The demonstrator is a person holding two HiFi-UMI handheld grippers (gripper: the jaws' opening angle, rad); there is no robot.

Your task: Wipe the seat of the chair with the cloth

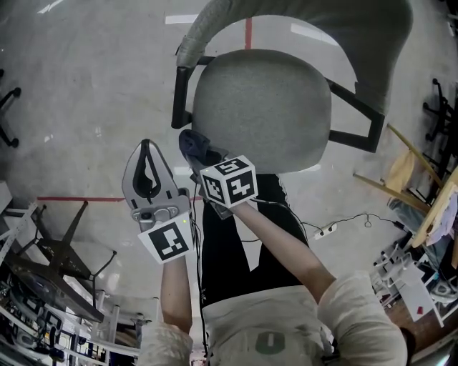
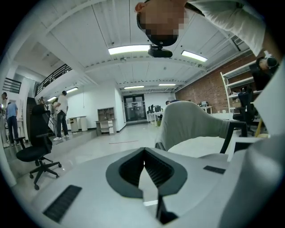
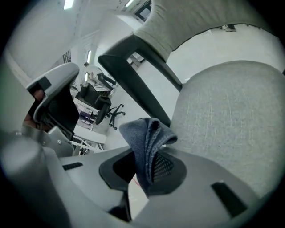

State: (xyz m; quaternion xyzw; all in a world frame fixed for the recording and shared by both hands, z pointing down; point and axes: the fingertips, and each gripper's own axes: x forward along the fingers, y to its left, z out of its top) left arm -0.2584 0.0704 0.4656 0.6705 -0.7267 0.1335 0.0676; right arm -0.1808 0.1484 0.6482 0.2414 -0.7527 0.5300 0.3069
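A grey office chair stands before me, its round fabric seat (image 1: 261, 107) (image 3: 231, 116) under a curved grey backrest (image 1: 300, 18) (image 2: 187, 120). My right gripper (image 1: 202, 156) (image 3: 144, 167) is shut on a dark blue cloth (image 1: 193, 145) (image 3: 147, 138), which sticks up folded between the jaws at the seat's near left edge. My left gripper (image 1: 147, 146) (image 2: 143, 160) hangs left of the chair over the floor, jaws shut with nothing between them.
The chair's black left armrest bar (image 1: 177, 93) (image 3: 138, 75) runs close to the cloth. A black chair base (image 1: 57, 250) lies at the lower left. Wooden pieces (image 1: 401, 171) and a power strip (image 1: 325, 230) sit to the right. A black office chair (image 2: 38, 151) and people stand far off.
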